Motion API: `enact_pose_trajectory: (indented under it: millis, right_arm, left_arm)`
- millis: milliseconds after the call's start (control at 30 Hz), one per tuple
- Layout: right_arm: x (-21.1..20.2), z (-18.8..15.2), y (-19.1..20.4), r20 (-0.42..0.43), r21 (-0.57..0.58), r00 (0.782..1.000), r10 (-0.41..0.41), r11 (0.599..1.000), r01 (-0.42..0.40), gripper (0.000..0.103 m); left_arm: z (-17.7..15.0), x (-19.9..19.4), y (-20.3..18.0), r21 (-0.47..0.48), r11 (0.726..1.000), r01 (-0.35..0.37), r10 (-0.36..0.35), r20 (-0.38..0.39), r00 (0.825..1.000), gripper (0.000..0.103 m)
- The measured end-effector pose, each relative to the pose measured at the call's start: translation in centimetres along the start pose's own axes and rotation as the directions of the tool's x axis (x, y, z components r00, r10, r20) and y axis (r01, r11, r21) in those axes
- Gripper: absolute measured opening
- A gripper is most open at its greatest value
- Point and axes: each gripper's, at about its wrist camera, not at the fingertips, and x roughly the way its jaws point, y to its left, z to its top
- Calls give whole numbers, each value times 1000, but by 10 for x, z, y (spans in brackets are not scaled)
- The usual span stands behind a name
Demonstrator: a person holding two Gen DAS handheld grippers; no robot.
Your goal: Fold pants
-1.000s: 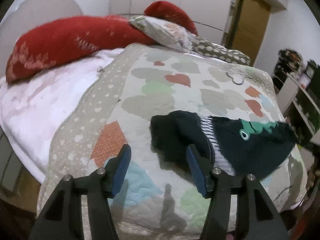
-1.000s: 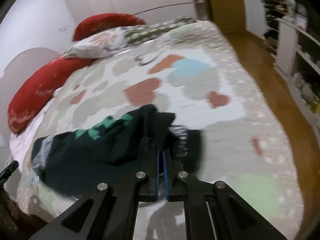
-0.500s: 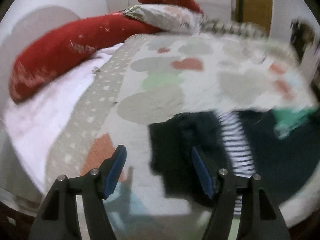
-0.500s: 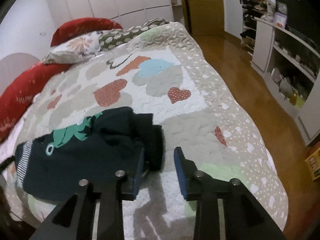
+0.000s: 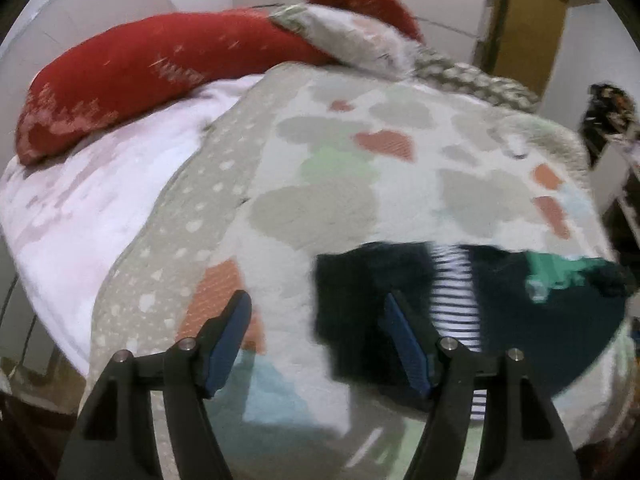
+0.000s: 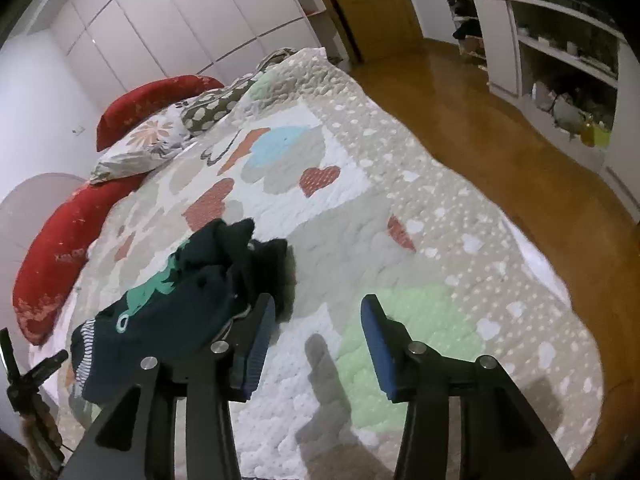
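Dark navy pants [image 5: 560, 312] with a green print and a striped white waistband lie bunched on the patchwork quilt [image 5: 320, 208]. In the right wrist view the pants [image 6: 188, 300] lie in a crumpled heap at lower left. My left gripper [image 5: 318, 340] is open and empty above the quilt, its right finger over the pants' left end. My right gripper [image 6: 318, 340] is open and empty, its left finger beside the heap's near edge. Whether either finger touches the cloth I cannot tell.
Red bolster pillows [image 5: 140, 72] and patterned pillows [image 6: 144, 148] lie at the head of the bed. A white sheet [image 5: 80, 216] shows left of the quilt. Wooden floor [image 6: 520, 148] and white shelving [image 6: 568, 48] lie to the right. Part of the left gripper [image 6: 28, 376] shows at far left.
My right gripper was shut on the pants a second ago; it has opened, let them drop in a heap, and drawn back. My left gripper stayed open and shifted slightly.
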Motion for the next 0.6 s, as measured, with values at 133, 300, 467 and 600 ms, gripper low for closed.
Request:
enact_pose_trajectory:
  millis: [133, 300, 467, 600]
  right_arm:
    - [5, -7, 5, -5, 2, 999, 49, 999, -49, 52]
    - [15, -16, 16, -19, -17, 996, 86, 996, -86, 55]
    - [20, -21, 16, -21, -24, 995, 97, 995, -97, 57]
    - [23, -24, 11, -15, -26, 993, 117, 993, -118, 58]
  left_arm:
    - [15, -15, -61, 146, 981, 129, -129, -14, 992, 68]
    - [33, -11, -172, 342, 905, 254, -245, -71, 967, 68]
    - [34, 4, -255, 437, 841, 320, -290, -136, 947, 68]
    - [34, 21, -299, 447, 820, 359, -298, -203, 933, 68]
